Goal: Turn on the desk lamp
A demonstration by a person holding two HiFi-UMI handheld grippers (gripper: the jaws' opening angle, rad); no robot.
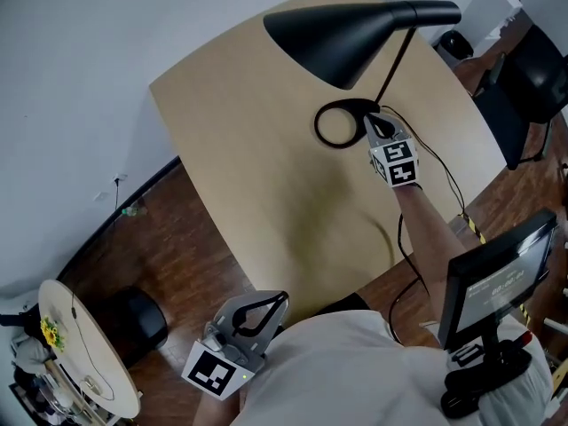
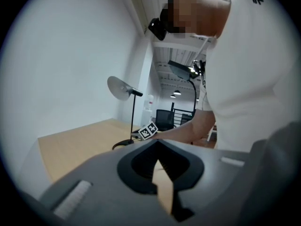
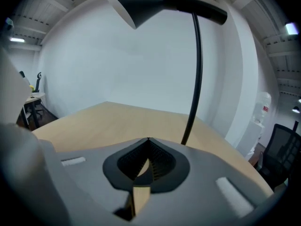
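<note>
The pale wooden table (image 1: 257,176) fills the middle of the head view, set against a white wall (image 1: 80,69). The desk lamp (image 1: 355,34) stands toward the table's far right part, its black shade leaning over the tabletop on a thin stem above a ring-shaped base (image 1: 330,124). A dark screen (image 1: 497,278) shows at lower right, beside the person's right arm. The right gripper (image 1: 373,127) sits at the base's right side, just by the foot of the stem, jaws pressed together on nothing. The left gripper (image 1: 280,300) hangs well apart, at the table's near edge by the person's body, jaws likewise closed and empty.
</note>
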